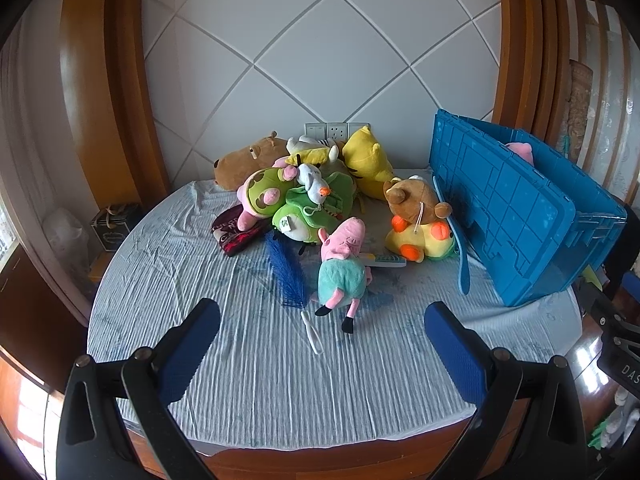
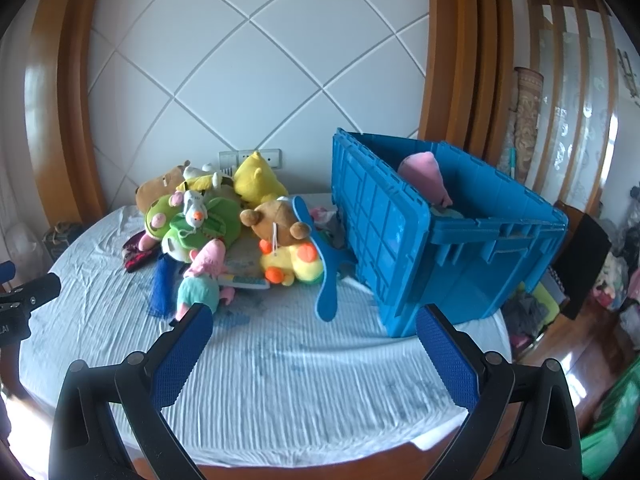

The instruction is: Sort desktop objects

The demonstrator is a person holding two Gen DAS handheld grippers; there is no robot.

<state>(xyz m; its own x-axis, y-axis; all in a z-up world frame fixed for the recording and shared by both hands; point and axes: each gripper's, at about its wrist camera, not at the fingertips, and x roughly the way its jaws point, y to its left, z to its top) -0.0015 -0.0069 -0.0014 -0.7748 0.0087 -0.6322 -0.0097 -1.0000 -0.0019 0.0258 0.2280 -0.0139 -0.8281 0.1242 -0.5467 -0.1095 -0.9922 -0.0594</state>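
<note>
A heap of plush toys lies at the back of the round table (image 1: 256,392). A pink pig in a teal shirt (image 1: 344,272) (image 2: 202,280) lies nearest, beside a blue brush (image 1: 286,270). A brown bear (image 1: 416,200) (image 2: 278,220) sits on a yellow duck (image 1: 424,240) (image 2: 294,266). The blue crate (image 1: 516,216) (image 2: 436,248) stands at the right with a pink plush (image 2: 428,178) inside. My left gripper (image 1: 322,320) is open and empty, short of the pig. My right gripper (image 2: 314,326) is open and empty, above the cloth between the pig and the crate.
A blue paddle (image 2: 326,276) leans against the crate's left wall. Green frog plushes (image 1: 304,212), a yellow plush (image 1: 368,160) and a brown capybara (image 1: 248,156) fill the back. A dark box (image 1: 110,228) sits off the table's left edge. Bare striped cloth lies in front.
</note>
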